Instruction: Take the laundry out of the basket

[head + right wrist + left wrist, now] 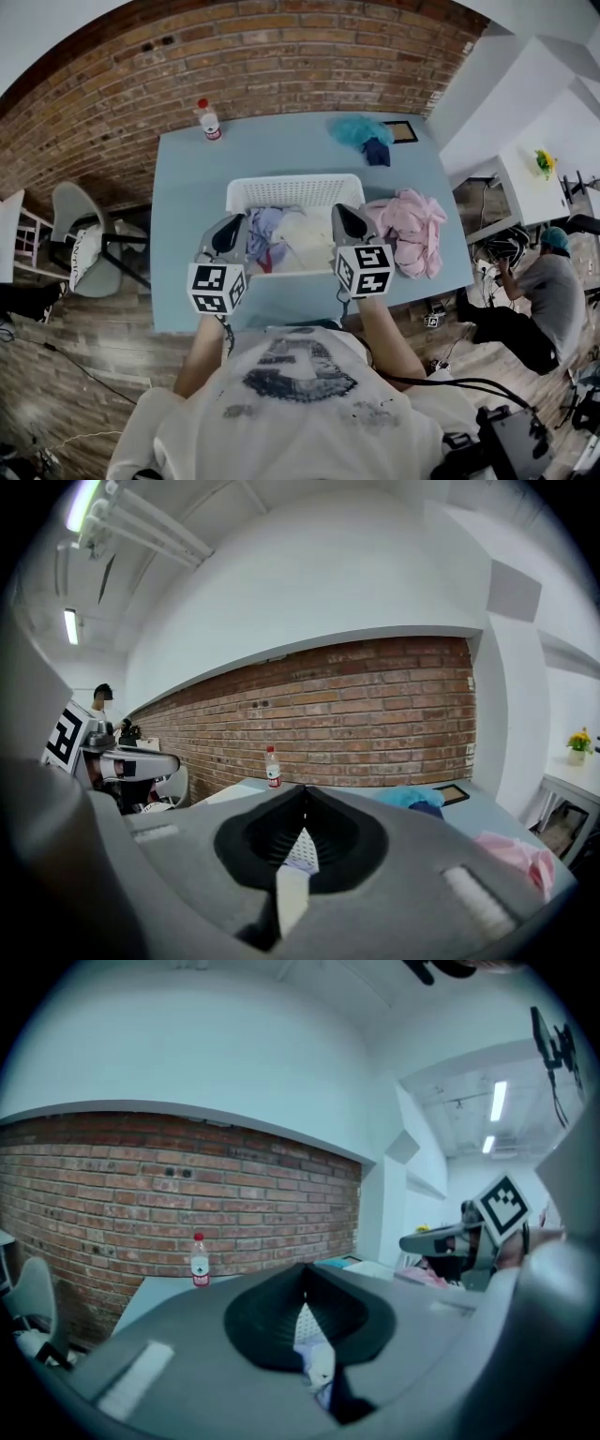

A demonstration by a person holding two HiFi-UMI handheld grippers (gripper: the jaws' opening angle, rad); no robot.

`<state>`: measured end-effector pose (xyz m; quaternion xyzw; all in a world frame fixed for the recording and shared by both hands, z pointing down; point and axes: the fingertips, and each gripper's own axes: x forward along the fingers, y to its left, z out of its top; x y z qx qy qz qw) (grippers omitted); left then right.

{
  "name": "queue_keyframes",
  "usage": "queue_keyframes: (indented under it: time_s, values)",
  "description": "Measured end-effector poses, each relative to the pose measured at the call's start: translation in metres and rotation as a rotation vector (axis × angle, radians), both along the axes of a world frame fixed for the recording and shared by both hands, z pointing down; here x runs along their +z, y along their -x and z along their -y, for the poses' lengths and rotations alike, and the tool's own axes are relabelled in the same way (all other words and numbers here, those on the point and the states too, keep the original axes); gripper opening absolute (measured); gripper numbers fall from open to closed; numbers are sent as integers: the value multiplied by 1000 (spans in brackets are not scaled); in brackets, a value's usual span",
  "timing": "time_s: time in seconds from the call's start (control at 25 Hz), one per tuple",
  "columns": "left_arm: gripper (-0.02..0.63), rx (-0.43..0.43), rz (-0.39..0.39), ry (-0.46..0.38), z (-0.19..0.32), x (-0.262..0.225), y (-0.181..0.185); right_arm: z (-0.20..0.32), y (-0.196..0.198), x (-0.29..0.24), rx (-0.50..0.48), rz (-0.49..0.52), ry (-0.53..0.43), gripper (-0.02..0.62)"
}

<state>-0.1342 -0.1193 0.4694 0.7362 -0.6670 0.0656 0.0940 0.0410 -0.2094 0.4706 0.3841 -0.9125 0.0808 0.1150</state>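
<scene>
A white laundry basket stands in the middle of the light blue table. Inside it lie mixed clothes in white, lilac and red. My left gripper hovers over the basket's near left corner, and my right gripper over its near right side. Both are shut with nothing between the jaws. In the left gripper view the jaws of my left gripper meet at the tip, with basket and cloth showing below them. The right gripper view shows my right gripper the same way.
A pink garment lies on the table right of the basket. Teal cloth, a dark blue piece and a picture frame sit at the far right, a bottle at the far left. A brick wall stands behind; a person crouches at right.
</scene>
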Motion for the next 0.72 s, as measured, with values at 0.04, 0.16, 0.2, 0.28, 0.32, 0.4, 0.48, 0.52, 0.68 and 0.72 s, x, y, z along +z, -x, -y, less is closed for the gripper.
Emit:
queue_keyframes:
  time_s: [0.04, 0.16, 0.2, 0.28, 0.32, 0.4, 0.48, 0.52, 0.68, 0.72]
  values:
    - [-9, 0, -1, 2, 0, 1, 1, 0, 1, 1, -3, -1, 4, 0]
    - [-9, 6, -3, 8, 0, 3, 3, -1, 5, 3, -8, -9, 18, 0]
    - [-9, 10, 0, 9, 0, 3, 4, -1, 6, 3, -5, -10, 20, 0]
    - [-9, 20, 7, 9, -2, 3, 6, -3, 8, 3, 4, -11, 24, 0]
    - [-9, 27, 8, 7, -2, 3, 7, -4, 9, 4, 10, -12, 25, 0]
    - [-9, 43, 10, 6, -5, 4, 8, -6, 9, 5, 25, -18, 31, 0]
    - [-9, 57, 12, 6, -8, 6, 10, -8, 9, 7, 37, -25, 44, 2]
    - [-9, 62, 12, 8, -9, 7, 12, -9, 10, 8, 40, -28, 53, 2]
    - [-9, 70, -2, 16, -10, 15, 16, -13, 14, 16, 28, -57, 90, 17]
    - [-9, 72, -5, 16, -10, 17, 17, -14, 16, 19, 17, -71, 102, 43]
